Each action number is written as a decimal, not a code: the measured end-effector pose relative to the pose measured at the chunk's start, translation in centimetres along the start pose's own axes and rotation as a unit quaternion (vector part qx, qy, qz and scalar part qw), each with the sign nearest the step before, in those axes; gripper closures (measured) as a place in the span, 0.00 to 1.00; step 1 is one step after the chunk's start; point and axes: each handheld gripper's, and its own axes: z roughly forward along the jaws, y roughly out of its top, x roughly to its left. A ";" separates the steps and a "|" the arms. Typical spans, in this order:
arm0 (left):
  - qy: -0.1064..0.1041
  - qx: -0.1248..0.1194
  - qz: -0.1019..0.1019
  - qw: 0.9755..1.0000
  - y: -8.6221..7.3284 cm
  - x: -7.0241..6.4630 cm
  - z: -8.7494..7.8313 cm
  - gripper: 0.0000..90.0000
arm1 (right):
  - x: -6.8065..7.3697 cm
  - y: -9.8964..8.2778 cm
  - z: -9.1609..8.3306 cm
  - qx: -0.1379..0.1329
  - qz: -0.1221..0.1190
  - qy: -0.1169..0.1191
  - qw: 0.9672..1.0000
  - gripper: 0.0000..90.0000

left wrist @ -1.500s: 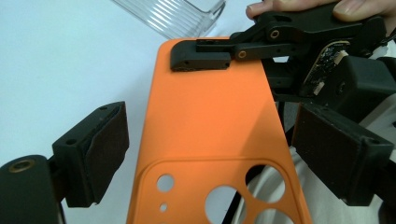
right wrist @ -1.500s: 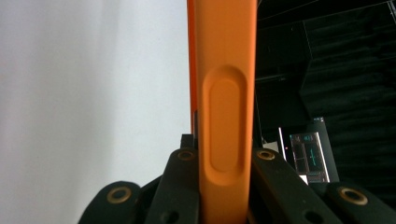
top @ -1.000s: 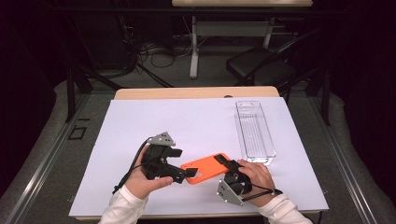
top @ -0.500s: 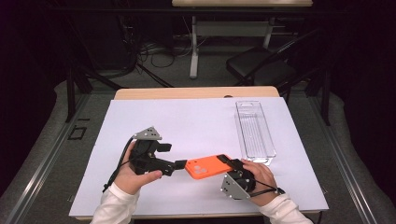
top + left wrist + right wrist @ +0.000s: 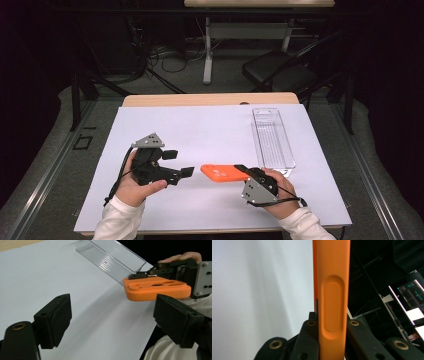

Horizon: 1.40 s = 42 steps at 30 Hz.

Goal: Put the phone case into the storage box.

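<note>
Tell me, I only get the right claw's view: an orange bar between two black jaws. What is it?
Observer: A flat orange case, held level above the white mat by one end.
Operator: Is anything else holding it?
Observer: No. The left claw is open, just short of the case's free end.
Operator: Anything nearby to put it in?
Observer: A clear tray lies on the mat's right side, beyond the right claw.

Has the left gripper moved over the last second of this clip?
Yes. In the high view the left gripper, jaws open, has drawn leftward off the orange case, farther from the clear tray.
</note>
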 end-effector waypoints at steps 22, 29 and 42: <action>-0.006 0.014 0.033 0.999 -0.3 -0.5 1.9 0.19 | -0.5 -0.6 0.4 -0.019 0.103 0.060 0.993 0.97; -0.001 0.007 0.030 1.000 -0.4 -0.6 2.5 0.25 | -0.6 -0.6 0.4 -0.023 0.115 0.067 0.991 0.97; -0.004 0.010 0.041 0.999 -0.6 -1.0 2.9 0.50 | -0.5 -0.5 0.4 -0.037 0.129 0.089 0.987 0.97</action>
